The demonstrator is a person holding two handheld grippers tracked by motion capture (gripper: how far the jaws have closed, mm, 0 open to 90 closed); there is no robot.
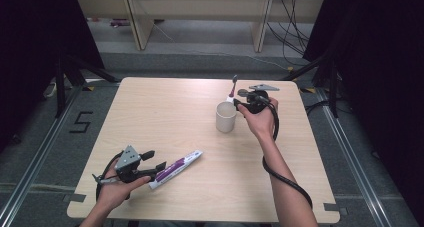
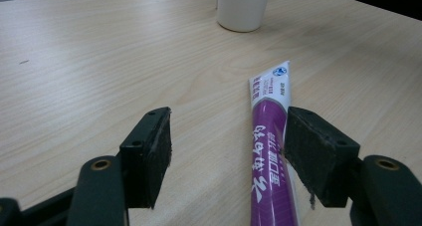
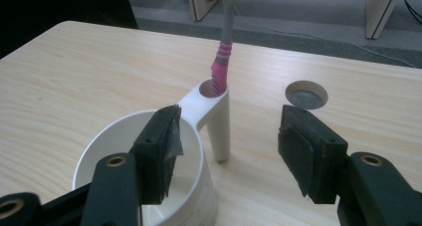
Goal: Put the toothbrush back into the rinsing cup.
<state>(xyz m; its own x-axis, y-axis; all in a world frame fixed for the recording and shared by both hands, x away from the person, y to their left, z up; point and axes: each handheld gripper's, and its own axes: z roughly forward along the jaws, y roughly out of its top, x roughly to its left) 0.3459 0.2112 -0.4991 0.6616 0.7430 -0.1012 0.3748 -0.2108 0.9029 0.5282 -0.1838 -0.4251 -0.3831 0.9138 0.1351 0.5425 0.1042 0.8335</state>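
You are working at a pale wood-grain table (image 1: 165,112) standing on a grey carpeted floor (image 1: 200,62), where a black "5" (image 1: 81,122) is marking the floor to your left. Black curtains (image 1: 35,37) are closing in both sides, while light wooden furniture legs (image 1: 137,19) and loose cables (image 1: 290,22) are showing at the back, and metal floor rails (image 1: 35,157) are running along each side.

Left hand (image 1: 117,187) entering at lower left of high view, holding left gripper (image 1: 156,161) low, jaws gaping wide. Right forearm reaching to upper right of centre, right gripper (image 1: 241,98) hanging with jaws parted.
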